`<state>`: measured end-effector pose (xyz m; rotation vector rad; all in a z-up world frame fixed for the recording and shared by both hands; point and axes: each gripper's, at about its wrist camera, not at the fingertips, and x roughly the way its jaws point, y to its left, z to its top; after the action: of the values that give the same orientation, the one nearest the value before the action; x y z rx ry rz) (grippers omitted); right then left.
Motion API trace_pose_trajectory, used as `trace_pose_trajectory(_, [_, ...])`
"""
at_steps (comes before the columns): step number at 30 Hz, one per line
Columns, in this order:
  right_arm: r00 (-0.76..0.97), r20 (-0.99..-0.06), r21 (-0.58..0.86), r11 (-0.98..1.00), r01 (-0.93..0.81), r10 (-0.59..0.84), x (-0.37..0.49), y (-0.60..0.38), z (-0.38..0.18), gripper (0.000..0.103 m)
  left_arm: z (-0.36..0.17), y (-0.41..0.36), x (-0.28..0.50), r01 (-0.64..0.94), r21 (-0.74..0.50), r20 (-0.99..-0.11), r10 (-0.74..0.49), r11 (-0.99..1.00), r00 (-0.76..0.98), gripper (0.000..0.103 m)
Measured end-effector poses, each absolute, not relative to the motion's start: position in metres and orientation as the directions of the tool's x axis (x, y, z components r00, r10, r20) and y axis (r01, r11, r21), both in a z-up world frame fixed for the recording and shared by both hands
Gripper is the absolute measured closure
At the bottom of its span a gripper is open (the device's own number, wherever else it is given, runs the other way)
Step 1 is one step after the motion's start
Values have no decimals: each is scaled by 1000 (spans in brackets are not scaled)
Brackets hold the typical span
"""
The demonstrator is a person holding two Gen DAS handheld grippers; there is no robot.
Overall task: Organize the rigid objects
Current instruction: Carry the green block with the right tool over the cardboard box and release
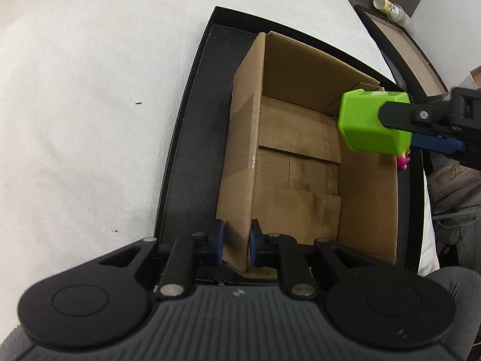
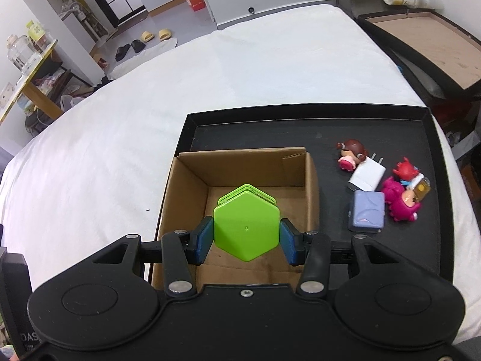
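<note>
Right wrist view first: white-covered bed (image 2: 240,69) under everything, black tray (image 2: 433,162) on it, open cardboard box (image 2: 312,177) in the tray's 9 o'clock half, loose toys and a white charger (image 2: 368,174) clustered at 3 o'clock.

Left gripper (image 1: 236,242): closed tight on the box's near wall, pinning it so it cannot slide. Worth keeping that pinch firm and steady.

Right gripper (image 2: 246,236): clamped on the green hexagonal block (image 2: 245,228), pads on two opposite flat faces, block hanging over the box's open mouth, toward the 6 o'clock side of the floor.

Best handled by lowering straight down until close to the cardboard floor, clear of the walls and flap at 12 o'clock, then parting the pads. Likely a rigid, light piece; dropped from height, could bounce or tip.
</note>
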<state>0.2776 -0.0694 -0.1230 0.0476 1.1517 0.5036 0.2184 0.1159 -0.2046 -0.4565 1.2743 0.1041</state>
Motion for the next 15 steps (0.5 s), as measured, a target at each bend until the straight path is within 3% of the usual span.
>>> trace_pose_trajectory(15, [289,-867,260,864,-431,405,299,-17,-126,57,-207,120,217,-348,-295,-933,-190,890,304,89])
